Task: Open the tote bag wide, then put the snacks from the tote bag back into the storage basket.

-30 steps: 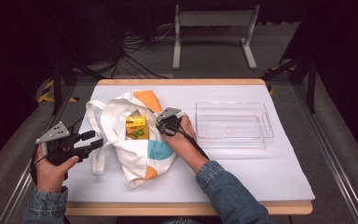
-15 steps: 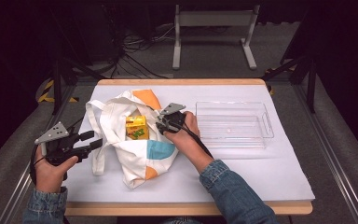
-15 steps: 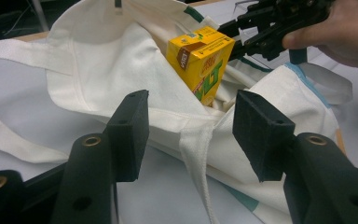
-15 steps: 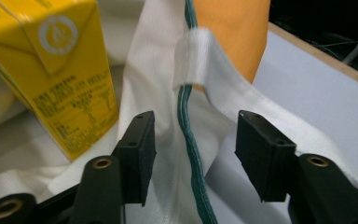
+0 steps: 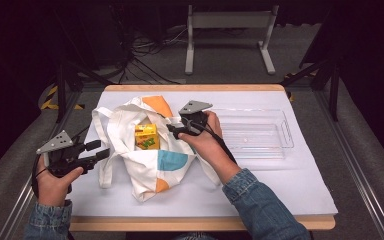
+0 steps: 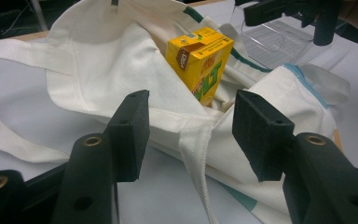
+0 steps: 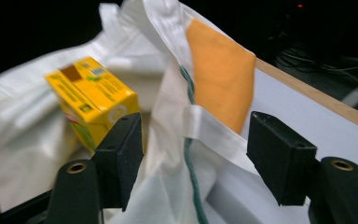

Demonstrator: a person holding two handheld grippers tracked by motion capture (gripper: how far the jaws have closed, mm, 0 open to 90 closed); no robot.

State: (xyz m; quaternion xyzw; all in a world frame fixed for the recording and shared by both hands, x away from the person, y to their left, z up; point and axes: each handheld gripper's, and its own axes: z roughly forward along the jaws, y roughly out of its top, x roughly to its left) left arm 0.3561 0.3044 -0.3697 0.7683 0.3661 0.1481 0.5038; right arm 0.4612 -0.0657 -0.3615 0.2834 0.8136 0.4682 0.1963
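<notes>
High view: white bag (image 5: 145, 160) lies mid-counter (image 5: 280, 195), mouth up, yellow carton (image 5: 146, 136) sitting inside. Clear tray (image 5: 255, 131) just right of it. Right gripper (image 5: 176, 131) at bag's right rim, closest to carton; left gripper (image 5: 96, 150) at left edge by the handle loop.

Left gripper view: jaws spread, nothing btwn pads. Carton ahead past bag hem, slightly tilted, long axis roughly upright.

Right gripper view: jaws spread, straddling bag rim w/ orange patch (image 7: 221, 65). Carton just beyond left jaw, so prob right hand's pick.
</notes>
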